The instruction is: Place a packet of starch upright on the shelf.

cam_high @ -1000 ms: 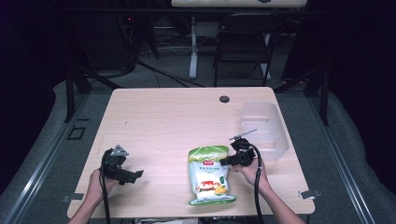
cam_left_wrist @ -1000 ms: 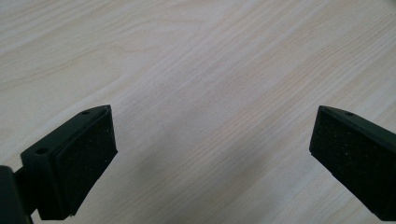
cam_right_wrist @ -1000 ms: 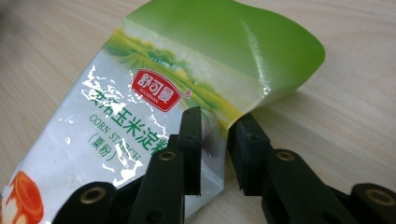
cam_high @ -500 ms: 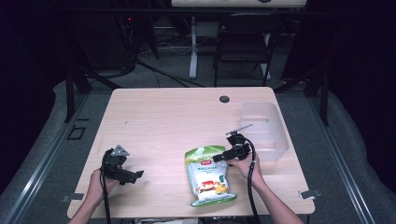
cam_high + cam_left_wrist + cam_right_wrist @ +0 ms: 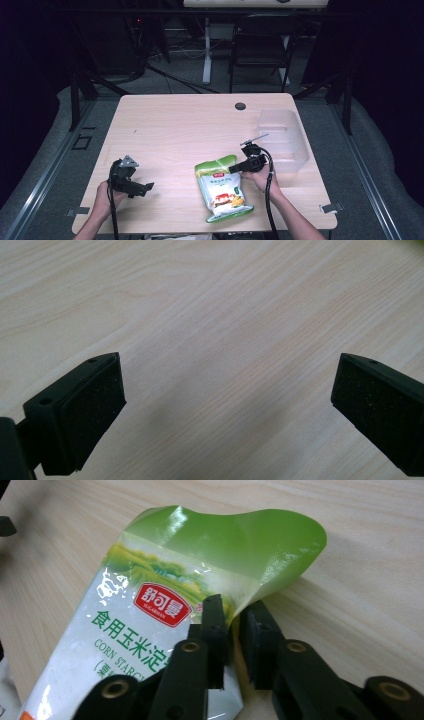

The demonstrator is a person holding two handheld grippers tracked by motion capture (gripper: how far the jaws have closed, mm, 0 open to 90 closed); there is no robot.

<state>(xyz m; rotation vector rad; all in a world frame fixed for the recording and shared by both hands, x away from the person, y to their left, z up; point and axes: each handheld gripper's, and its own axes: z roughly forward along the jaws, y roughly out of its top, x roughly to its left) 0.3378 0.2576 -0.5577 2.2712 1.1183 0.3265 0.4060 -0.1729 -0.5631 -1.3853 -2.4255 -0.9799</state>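
A green and white bag of corn starch (image 5: 220,187) lies flat near the table's front edge. In the right gripper view the bag (image 5: 150,615) has its green top edge curled up off the wood. My right gripper (image 5: 236,169) comes at it from the right. Its jaws have just been closing, and the right gripper (image 5: 234,615) is now pinched on the bag's upper right edge. My left gripper (image 5: 142,188) rests at the front left, well apart from the bag. In its own view the left gripper (image 5: 227,385) stands wide open over bare wood.
A clear plastic bin (image 5: 282,137) stands at the table's right side, just behind my right hand. A small black round cap (image 5: 240,106) sits near the far edge. The wooden table (image 5: 175,130) stretches between the two hands. A chair (image 5: 260,47) stands beyond it.
My right gripper has edged left to the bag's top corner and its jaws have closed on the edge there. The left hand and gripper have not moved.
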